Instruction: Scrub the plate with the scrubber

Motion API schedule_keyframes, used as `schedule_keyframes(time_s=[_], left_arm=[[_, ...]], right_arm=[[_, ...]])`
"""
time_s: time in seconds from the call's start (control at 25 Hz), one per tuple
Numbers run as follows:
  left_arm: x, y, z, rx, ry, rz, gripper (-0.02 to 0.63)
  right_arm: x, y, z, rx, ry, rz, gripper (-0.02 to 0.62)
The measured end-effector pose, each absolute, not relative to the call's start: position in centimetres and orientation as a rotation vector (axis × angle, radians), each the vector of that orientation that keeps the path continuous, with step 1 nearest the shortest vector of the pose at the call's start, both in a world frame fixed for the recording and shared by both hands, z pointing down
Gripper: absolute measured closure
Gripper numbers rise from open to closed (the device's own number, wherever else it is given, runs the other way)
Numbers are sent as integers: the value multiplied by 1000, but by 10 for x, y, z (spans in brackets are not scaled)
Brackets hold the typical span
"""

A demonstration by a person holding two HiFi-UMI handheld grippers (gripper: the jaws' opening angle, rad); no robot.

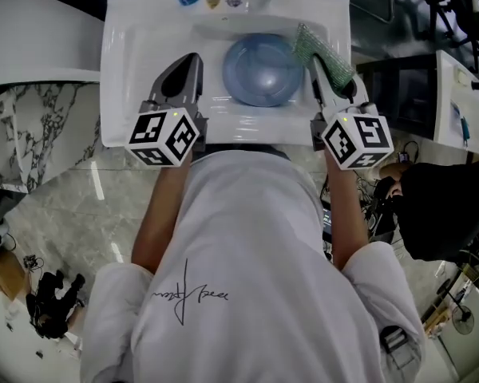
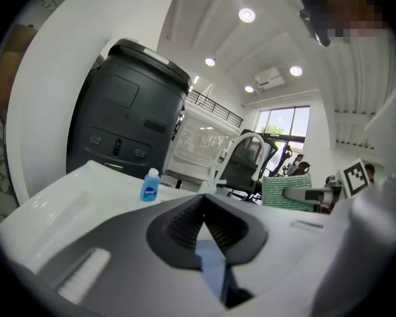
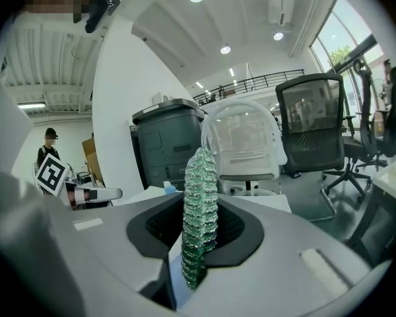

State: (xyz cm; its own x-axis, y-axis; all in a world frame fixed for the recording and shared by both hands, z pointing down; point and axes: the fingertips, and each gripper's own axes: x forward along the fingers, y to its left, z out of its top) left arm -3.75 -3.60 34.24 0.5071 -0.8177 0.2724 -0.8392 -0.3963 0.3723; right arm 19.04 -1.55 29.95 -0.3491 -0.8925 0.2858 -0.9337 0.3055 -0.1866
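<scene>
Right gripper [image 1: 319, 72] clamps the scrubber [image 1: 326, 50] (left gripper [image 1: 190, 64] closed, empty) beside the plate [image 1: 259, 74]

The left forearm [image 1: 158, 214] and right forearm [image 1: 345, 214] reach forward side by side. Both grippers point ahead, tipped slightly down. The left gripper [image 1: 193, 59] has its jaw tips together, holding nothing. The right gripper [image 1: 314, 59] clamps the scrubber [image 1: 323, 50].

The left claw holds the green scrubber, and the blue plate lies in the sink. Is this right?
Not quite. It is the right claw that holds the scrubber: the right gripper view shows it clamped between that claw's jaws. The plate does lie in the sink.
</scene>
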Motion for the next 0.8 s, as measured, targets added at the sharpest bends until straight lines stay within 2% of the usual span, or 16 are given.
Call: schedule_keyframes(time_s=[0.52, 0.8], left_arm=[[-47, -14, 259, 2498, -1539, -24, 551], [-51, -9, 247, 2498, -1562, -36, 551]], right_arm=[[181, 3, 253, 1696, -2537, 351, 525], [176, 7, 245, 1647, -2554, 352, 528]])
